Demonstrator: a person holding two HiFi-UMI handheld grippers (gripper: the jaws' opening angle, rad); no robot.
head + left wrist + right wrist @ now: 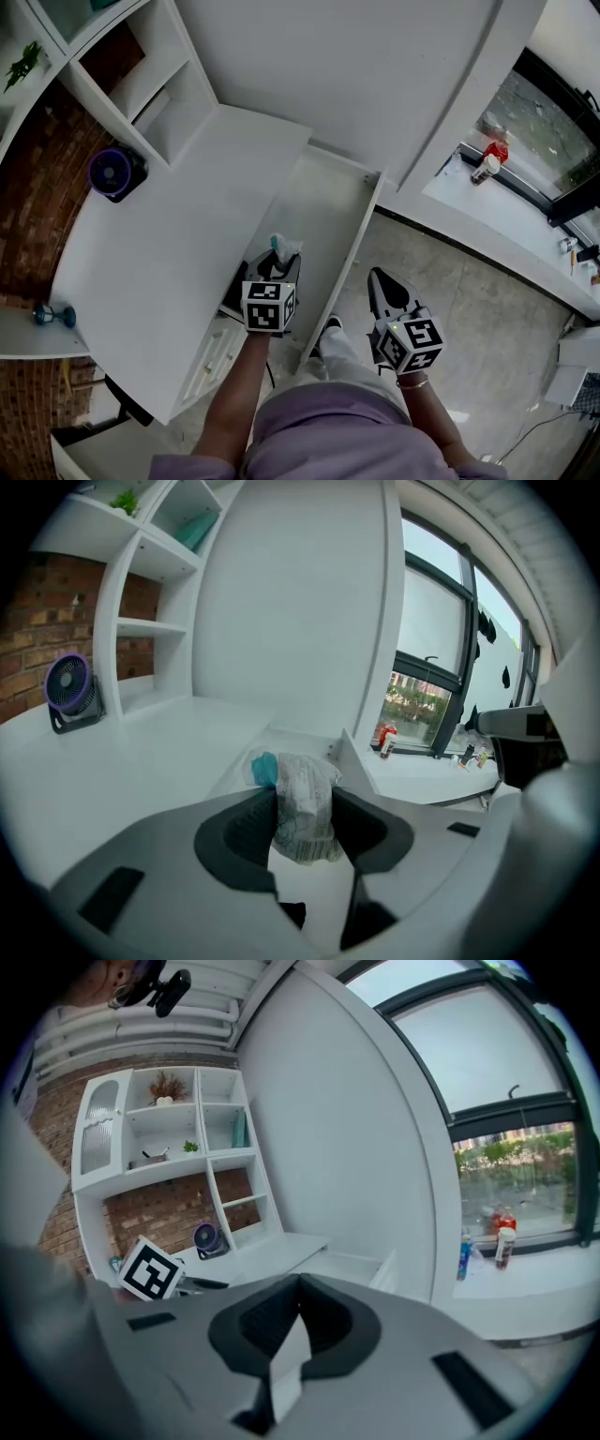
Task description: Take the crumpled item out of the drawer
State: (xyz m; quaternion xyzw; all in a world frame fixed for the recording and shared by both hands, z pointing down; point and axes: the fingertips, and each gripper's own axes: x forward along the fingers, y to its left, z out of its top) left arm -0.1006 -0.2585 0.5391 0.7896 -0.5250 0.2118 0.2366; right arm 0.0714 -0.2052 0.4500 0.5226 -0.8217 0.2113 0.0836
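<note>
Head view looks down on a white worktop (159, 272) set against a brick wall (37, 178), with a purple fan (112, 172) at its back corner below white shelves (141, 75). Beside it an open drawer (323, 202) juts over the grey floor (469, 300), and bottles (489, 161) stand on the window sill. The left gripper (279, 258) has its jaws clamped on the crumpled item (305, 803), white with a teal patch, held over the drawer. The right gripper (298, 1283) has its jaws pressed together with nothing in them

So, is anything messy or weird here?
Only the wad pinched in the left tongs: it's white, all scrunched up, with a blue bit. The drawer under it stands open.
</note>
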